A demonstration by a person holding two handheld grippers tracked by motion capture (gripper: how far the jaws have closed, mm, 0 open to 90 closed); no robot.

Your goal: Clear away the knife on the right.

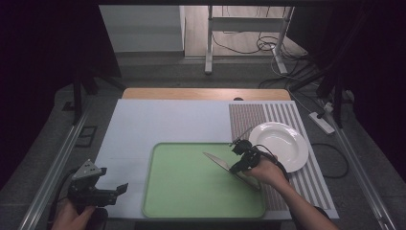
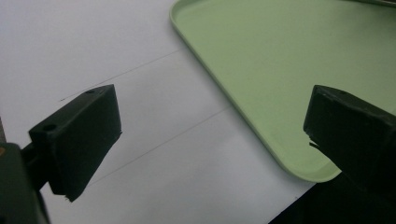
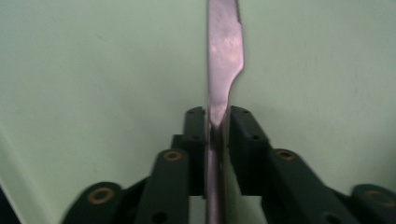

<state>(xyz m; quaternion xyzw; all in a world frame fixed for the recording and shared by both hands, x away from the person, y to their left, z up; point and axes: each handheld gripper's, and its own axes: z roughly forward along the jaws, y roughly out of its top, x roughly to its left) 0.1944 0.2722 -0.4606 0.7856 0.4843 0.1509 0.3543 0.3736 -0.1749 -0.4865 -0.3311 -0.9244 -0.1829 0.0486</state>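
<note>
- Your right tongs (image 1: 242, 161) are gripping the knife (image 1: 219, 161) by its handle, blade running leftward over the green tray (image 1: 191, 191).
- Your left tongs (image 1: 107, 194) are gaping wide, empty, well apart on the surface (image 1: 158, 120).

Nothing here carries writing I can read: no label, brand, number or sign on anything in sight.

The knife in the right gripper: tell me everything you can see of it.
The knife is a plain table knife of dull, silvery metal, its blade slightly smudged. The right gripper pinches it where blade narrows into handle, both pads against it. In the high view it hangs over the right part of the green tray, blade pointing left. Whether it touches the tray cannot be told.
</note>
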